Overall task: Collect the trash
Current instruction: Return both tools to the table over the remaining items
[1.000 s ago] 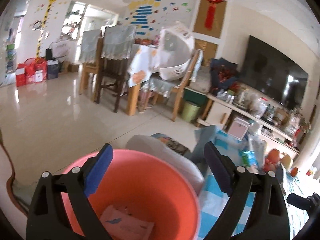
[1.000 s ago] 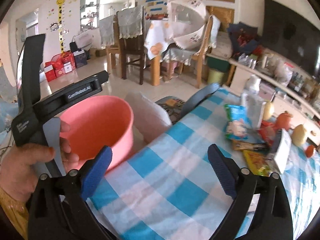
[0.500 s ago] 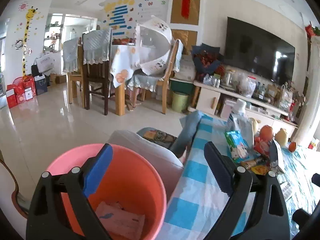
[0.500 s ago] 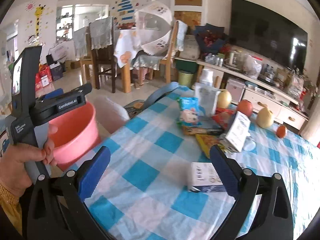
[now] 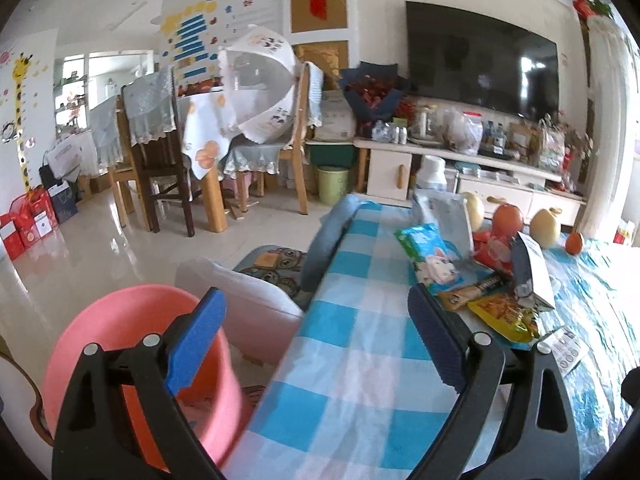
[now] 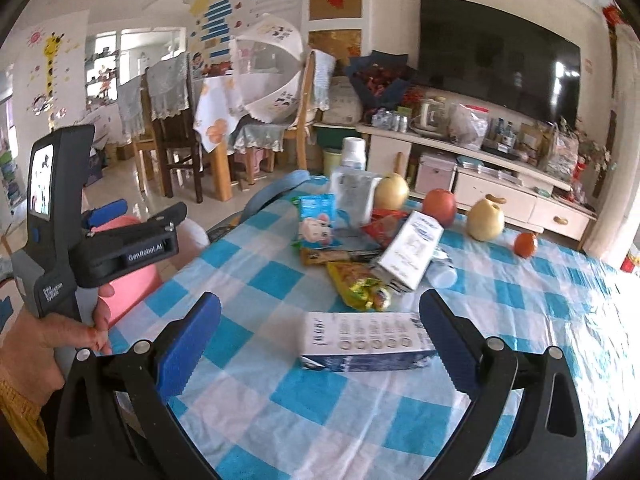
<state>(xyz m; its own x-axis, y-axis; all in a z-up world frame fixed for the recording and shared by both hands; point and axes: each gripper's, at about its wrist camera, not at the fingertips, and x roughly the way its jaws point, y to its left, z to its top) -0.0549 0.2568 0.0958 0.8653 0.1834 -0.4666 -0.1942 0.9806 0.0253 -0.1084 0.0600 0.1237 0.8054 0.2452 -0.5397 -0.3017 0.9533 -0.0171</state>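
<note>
While both tools hang over the near edge of the blue-and-white checked tablecloth [image 6: 520,292], with nothing between the blue pads of either: right gripper [image 6: 320,332] spread wide and empty, left gripper [image 5: 316,336] likewise wide apart and holding nothing

Seemingly between pickups, lining up on the next piece of litter. Lying low in the middle of the right wrist view, just ahead of the right tool's open fingers and nearest of all: a flat white-and-blue cardboard box [image 6: 366,342] printed with a row of circles. Beyond it, mid-frame, a loose heap: yellow crinkled snack wrapper [image 6: 358,284], leaning white carton [image 6: 412,254], pale blue packet with a cartoon mouse [image 6: 316,226], red wrapper [image 6: 386,226]. Further back, fruit (likely not rubbish): red apple [image 6: 439,207], two yellow pears, a small orange

At lower left of the left wrist view, off the table edge and partly behind the left tool's finger: round pink plastic bin [image 5: 132,364], contents not visible

Next, probably: forward and down with the right tool, pads straddling the flat box across its narrower side, a squeeze, then a carry left across to the bin. Low, thin box, so fingertips close to the cloth without snagging it
</note>
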